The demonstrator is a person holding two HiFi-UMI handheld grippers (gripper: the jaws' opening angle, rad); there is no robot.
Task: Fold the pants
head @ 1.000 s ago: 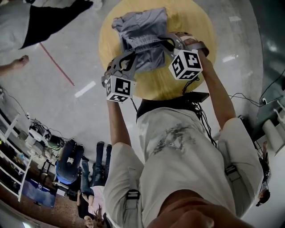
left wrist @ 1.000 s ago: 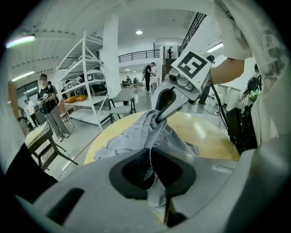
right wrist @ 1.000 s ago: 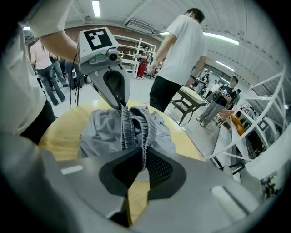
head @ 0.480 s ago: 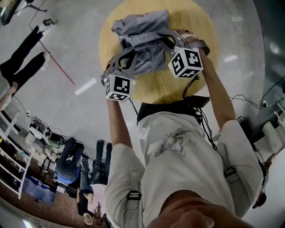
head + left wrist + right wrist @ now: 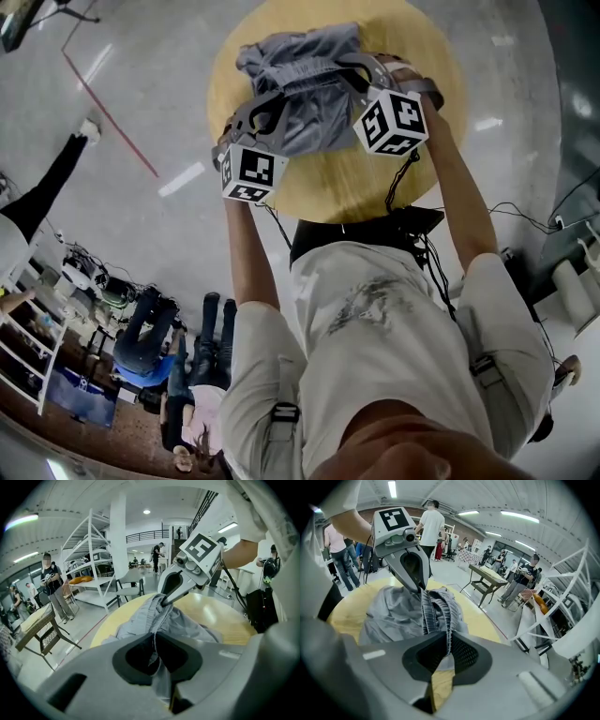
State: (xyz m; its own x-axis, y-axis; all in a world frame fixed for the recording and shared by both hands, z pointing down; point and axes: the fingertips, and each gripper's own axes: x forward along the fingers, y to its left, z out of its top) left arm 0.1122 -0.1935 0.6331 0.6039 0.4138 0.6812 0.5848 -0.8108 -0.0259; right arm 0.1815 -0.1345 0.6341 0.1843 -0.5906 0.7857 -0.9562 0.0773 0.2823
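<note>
Pinching grey pants (image 5: 314,112): left gripper (image 5: 278,97), right gripper (image 5: 345,68).

Glossy grey floor (image 5: 159,84) (a red line (image 5: 108,114) crosses it), white shelving racks (image 5: 90,550), ceiling strip lights (image 5: 520,516)

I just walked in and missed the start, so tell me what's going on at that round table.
A person holds a gripper in each hand. The left gripper and the right gripper are each shut on an edge of the grey pants, which lie bunched on the round wooden table. They are not folded flat yet.
</note>
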